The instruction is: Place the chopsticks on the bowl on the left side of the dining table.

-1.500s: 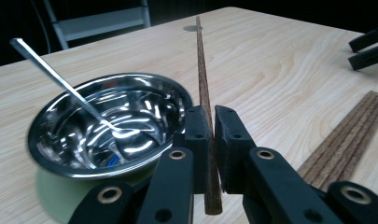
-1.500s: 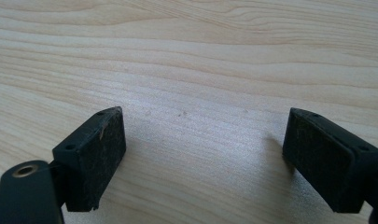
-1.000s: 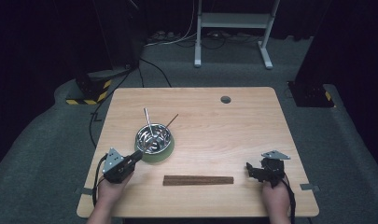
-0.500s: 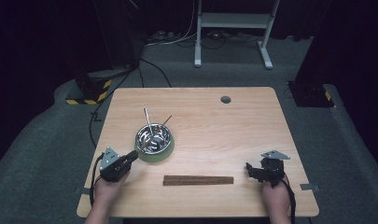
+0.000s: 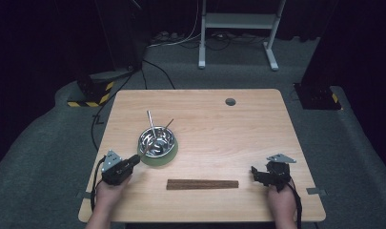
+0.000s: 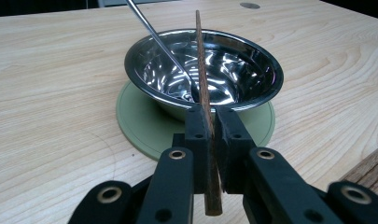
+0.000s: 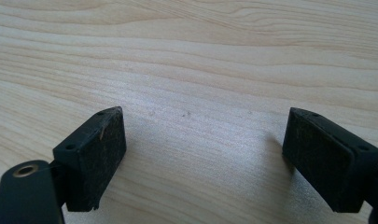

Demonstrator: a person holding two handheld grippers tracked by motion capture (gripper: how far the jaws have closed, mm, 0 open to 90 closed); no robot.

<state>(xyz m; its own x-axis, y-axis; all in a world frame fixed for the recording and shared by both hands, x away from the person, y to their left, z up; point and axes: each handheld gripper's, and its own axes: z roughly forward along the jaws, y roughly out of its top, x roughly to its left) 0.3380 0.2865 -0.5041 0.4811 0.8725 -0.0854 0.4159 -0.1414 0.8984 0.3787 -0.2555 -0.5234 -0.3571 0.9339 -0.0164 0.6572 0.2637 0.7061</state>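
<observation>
My left gripper (image 5: 135,159) (image 6: 213,116) is shut on a thin brown chopstick (image 6: 200,60) near the stick's close end. The stick reaches forward over a steel bowl (image 5: 156,141) (image 6: 266,70), and its far tip (image 5: 170,122) pokes past the far rim. The bowl stands on a round green coaster (image 5: 158,161) (image 6: 140,126). A slim metal utensil (image 5: 151,121) (image 6: 154,32) leans in the bowl. At the front right my right gripper (image 5: 254,174) (image 7: 203,154) is open just above bare wood, nothing between its pads.
A dark wooden strip (image 5: 202,184) (image 6: 368,168) lies flat near the front edge between the two hands. The light wooden table (image 5: 238,138) has a small round hole (image 5: 230,101) at the back. Cables, a stand and dark floor lie beyond it.
My left gripper has drawn slightly left, away from the bowl, with the chopstick in it. The right gripper has kept still.
</observation>
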